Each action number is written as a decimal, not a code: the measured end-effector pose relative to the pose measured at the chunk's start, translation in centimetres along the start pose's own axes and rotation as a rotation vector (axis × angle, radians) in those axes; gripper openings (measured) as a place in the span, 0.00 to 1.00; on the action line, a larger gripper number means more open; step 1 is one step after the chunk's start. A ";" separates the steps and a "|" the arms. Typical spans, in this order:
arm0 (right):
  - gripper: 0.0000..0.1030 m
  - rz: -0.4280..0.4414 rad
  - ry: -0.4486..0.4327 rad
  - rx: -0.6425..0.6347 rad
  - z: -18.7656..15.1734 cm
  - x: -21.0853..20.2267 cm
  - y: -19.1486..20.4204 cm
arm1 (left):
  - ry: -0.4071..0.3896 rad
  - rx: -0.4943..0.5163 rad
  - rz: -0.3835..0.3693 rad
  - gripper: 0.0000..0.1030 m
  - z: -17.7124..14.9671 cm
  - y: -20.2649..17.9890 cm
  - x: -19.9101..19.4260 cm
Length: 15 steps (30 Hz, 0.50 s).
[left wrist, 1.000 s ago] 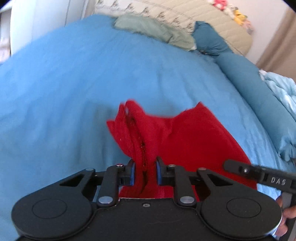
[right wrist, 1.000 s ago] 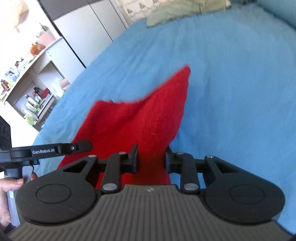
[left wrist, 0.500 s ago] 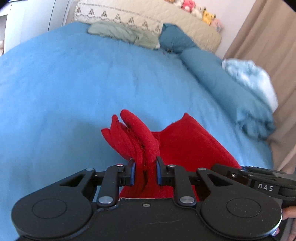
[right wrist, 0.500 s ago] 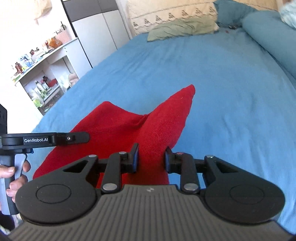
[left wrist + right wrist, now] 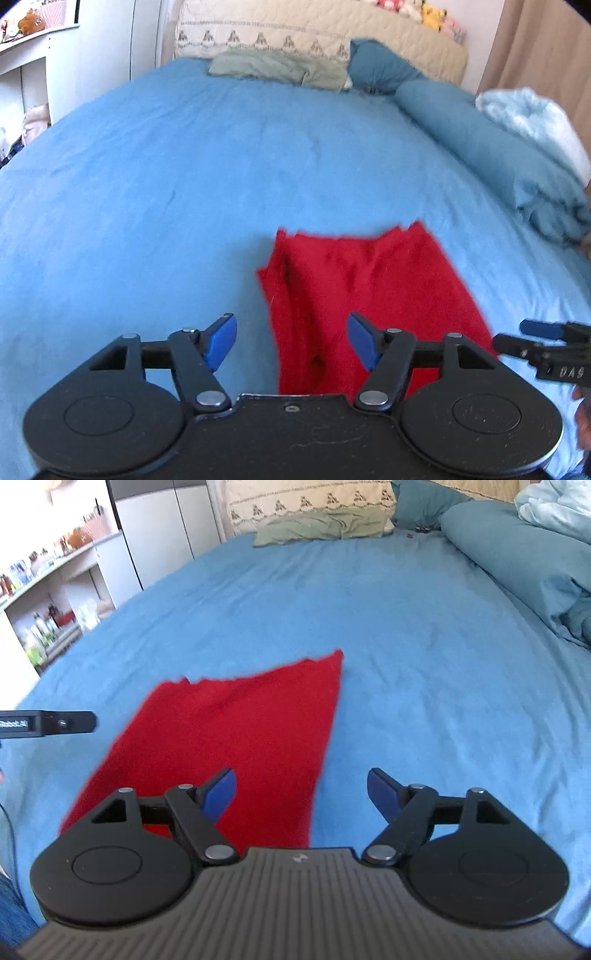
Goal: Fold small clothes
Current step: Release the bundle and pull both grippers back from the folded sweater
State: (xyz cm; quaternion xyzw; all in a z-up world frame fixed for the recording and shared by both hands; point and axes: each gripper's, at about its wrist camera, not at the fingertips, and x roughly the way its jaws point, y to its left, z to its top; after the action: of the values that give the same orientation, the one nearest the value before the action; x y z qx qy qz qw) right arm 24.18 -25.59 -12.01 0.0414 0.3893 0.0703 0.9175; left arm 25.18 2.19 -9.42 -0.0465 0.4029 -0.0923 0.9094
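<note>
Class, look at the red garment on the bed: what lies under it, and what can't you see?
The red garment lies flat on the blue bedsheet. Sheet shows all around it; whatever is beneath the cloth itself is covered, as is its near edge behind the grippers.

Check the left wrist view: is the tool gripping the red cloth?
No: the left tool is opening, pads clear of the red cloth.

1. Big blue bedsheet (image 5: 184,184) covering the whole bed.
2. Crumpled green cloth (image 5: 273,68) up by the beige quilted headboard (image 5: 295,33).
3. Teal duvet (image 5: 480,125) rolled along the right edge, with a pale blue blanket (image 5: 532,118) beside it.
4. Cluttered white shelves (image 5: 44,602) on the left.
</note>
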 end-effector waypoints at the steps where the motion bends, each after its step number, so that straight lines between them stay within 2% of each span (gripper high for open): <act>1: 0.91 -0.004 0.014 0.012 -0.3 0.3 -0.4 | 0.017 0.010 0.010 0.68 -0.5 0.0 0.5; 9: 0.95 -0.032 0.060 0.049 -2.5 2.6 -1.7 | 0.106 0.069 0.112 0.68 -3.6 1.1 3.5; 10: 0.95 -0.033 0.062 0.055 -2.5 2.7 -1.8 | 0.114 0.073 0.125 0.66 -3.8 1.3 3.7; 11: 0.95 -0.032 0.062 0.059 -2.5 2.7 -1.8 | 0.120 0.074 0.137 0.58 -3.9 1.4 3.8; 13: 0.95 -0.038 0.048 0.059 -2.3 2.2 -1.6 | 0.129 0.064 0.147 0.56 -3.8 1.7 3.3; 15: 0.94 -0.045 0.010 0.049 -2.0 0.6 -1.2 | 0.098 0.029 0.131 0.59 -3.4 2.0 1.6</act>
State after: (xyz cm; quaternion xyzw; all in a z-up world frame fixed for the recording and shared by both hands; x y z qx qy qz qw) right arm 23.29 -26.60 -13.96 0.0545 0.3962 0.0402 0.9157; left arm 23.99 3.77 -13.18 -0.0023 0.4475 -0.0405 0.8933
